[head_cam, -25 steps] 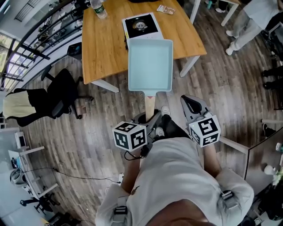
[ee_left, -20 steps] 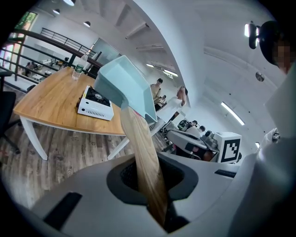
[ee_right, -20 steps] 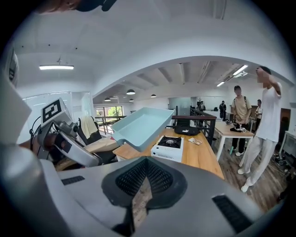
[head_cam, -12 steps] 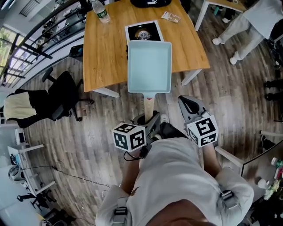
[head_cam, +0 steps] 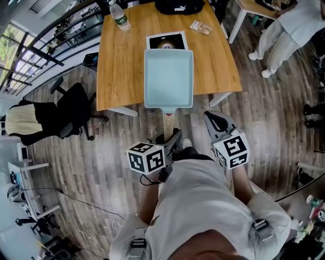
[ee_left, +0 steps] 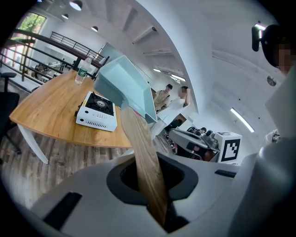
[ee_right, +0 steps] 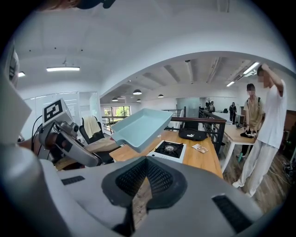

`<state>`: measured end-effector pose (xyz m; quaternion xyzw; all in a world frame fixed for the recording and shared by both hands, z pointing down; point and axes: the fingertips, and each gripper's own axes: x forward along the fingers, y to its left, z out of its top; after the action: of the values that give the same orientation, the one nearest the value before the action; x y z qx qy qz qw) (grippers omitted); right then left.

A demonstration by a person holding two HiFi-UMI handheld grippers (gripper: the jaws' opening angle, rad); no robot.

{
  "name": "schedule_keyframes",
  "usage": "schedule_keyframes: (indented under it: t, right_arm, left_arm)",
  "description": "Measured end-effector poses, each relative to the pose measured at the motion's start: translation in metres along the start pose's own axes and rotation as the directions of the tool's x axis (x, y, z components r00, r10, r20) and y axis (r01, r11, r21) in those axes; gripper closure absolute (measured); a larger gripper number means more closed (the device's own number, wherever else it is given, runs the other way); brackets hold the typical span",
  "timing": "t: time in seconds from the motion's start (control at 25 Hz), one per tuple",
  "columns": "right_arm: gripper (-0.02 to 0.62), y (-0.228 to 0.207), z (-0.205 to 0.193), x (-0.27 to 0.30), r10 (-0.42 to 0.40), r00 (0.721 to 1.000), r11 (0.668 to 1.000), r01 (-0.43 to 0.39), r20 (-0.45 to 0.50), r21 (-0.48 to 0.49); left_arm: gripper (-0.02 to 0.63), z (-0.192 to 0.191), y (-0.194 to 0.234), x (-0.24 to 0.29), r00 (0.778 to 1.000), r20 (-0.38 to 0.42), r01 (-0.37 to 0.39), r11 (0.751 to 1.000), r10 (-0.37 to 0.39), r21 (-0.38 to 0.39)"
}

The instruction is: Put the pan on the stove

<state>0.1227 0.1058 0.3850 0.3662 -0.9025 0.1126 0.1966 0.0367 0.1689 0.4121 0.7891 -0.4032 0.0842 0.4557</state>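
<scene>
A pale blue rectangular pan [head_cam: 168, 78] hangs in the air over the near half of the wooden table [head_cam: 119, 66], its far edge just short of the white single-burner stove [head_cam: 166, 40]. My left gripper [head_cam: 171, 138] is shut on the pan's wooden handle [head_cam: 168, 124]. In the left gripper view the handle [ee_left: 143, 157] runs up out of the jaws to the pan [ee_left: 124, 85], with the stove [ee_left: 96, 111] beyond. My right gripper [head_cam: 216, 121] floats beside it to the right, empty, its jaws nearly together. The right gripper view shows the pan [ee_right: 141, 127] and the stove [ee_right: 167, 149].
On the table's far end are a water bottle [head_cam: 118, 15], a black bag [head_cam: 180, 6] and a small packet [head_cam: 201, 27]. A black office chair [head_cam: 66, 109] stands left of the table. A person in white [head_cam: 284, 30] stands at the far right by another table.
The pan and both grippers have moved forward toward the table. The pan now hangs over the tabletop close to the stove. The grip on the handle is unchanged.
</scene>
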Motion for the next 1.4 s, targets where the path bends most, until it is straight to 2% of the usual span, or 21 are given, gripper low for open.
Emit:
schedule_keyframes:
  t: [0.64, 1.4]
  right_arm:
    - [0.575, -0.027, 0.015, 0.047, -0.017, 1.0, 1.0, 0.017, -0.007, 0.002]
    - [0.575, -0.058, 0.061, 0.16, -0.069, 0.996, 0.997, 0.071, -0.057, 0.027]
  left_arm:
    - [0.545, 0.039, 0.03, 0.022, 0.999, -0.027, 0.022, 1.0, -0.022, 0.008]
    - [0.545, 0.129, 0.111, 0.048, 0.991, -0.108, 0.074, 0.997, -0.073, 0.006]
